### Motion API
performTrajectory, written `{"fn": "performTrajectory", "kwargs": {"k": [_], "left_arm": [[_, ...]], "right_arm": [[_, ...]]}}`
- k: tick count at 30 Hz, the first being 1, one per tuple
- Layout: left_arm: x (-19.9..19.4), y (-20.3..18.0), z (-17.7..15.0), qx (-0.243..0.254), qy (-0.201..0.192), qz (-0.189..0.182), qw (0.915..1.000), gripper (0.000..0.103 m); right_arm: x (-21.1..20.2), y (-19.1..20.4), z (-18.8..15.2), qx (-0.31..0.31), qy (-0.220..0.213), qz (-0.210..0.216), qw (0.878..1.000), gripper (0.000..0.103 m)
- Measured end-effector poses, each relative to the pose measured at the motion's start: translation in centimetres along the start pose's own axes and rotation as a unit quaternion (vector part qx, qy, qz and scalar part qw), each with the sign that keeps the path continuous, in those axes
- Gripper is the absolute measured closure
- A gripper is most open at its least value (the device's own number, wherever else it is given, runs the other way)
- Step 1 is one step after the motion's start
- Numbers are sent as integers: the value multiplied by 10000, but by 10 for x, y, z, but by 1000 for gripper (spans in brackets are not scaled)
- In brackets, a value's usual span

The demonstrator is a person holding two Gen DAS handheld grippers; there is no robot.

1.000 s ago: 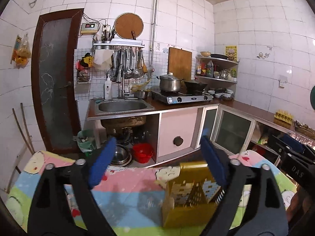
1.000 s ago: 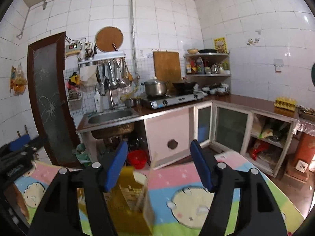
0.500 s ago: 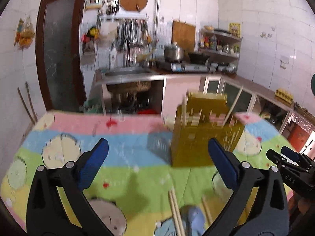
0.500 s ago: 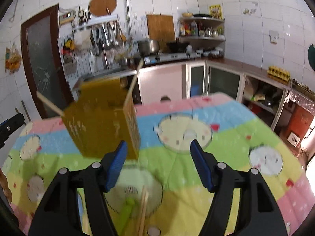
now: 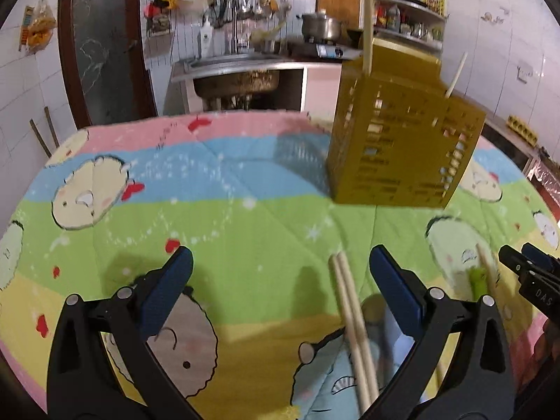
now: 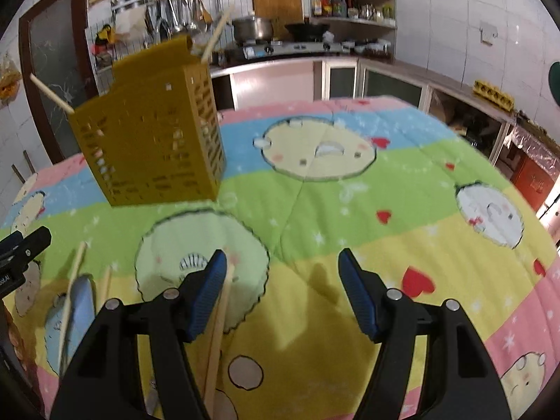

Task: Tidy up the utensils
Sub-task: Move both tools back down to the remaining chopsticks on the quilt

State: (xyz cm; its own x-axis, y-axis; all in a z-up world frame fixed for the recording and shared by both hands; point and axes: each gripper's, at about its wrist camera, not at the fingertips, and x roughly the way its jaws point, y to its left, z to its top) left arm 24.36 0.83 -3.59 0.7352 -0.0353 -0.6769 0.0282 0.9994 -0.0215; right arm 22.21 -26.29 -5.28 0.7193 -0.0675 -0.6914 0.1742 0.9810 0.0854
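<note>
I hover both claws spread wide and empty, left claw (image 5: 280, 283) above the paired chopsticks (image 5: 351, 318) lying loose on the counter (image 5: 245, 238); right claw (image 6: 280, 290) near the yellow holder (image 6: 154, 140), upright to receive them.

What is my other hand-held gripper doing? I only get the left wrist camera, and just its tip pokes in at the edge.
Observer: The right hand-held gripper is open, with nothing between its fingers. One chopstick lies on the cloth right beside its left finger.
Kid: What's that blue thing near the bottom of my picture? It's mostly hidden.
Observer: It looks like a blue spoon lying flat on the cloth, with another chopstick lying along it.
</note>
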Motion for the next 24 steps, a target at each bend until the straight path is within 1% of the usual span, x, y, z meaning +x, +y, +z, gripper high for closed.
{"fn": "performTrajectory", "kwargs": {"k": [2,4,7,11,17,24], "left_arm": [[7,0,-4,42,158,45,9999,5],[11,3,-6,3,251,59,9997,6],[12,6,-5,-88,313,33,9995,6],[20,6,-9,-73,498,51,9987,6],[22,2,-11,-2,521,58,9986,6],[26,0,-13,58,642,84,9979,6]], "right_arm": [[4,2,-4,6,93,30,10000,37],[3,2,-4,-9,82,31,10000,37],[3,5,-6,-47,102,45,9999,37],[6,4,-6,-3,192,75,9998,37],[7,4,-7,22,193,68,9998,37],[7,3,-7,17,198,66,9998,37]]}}
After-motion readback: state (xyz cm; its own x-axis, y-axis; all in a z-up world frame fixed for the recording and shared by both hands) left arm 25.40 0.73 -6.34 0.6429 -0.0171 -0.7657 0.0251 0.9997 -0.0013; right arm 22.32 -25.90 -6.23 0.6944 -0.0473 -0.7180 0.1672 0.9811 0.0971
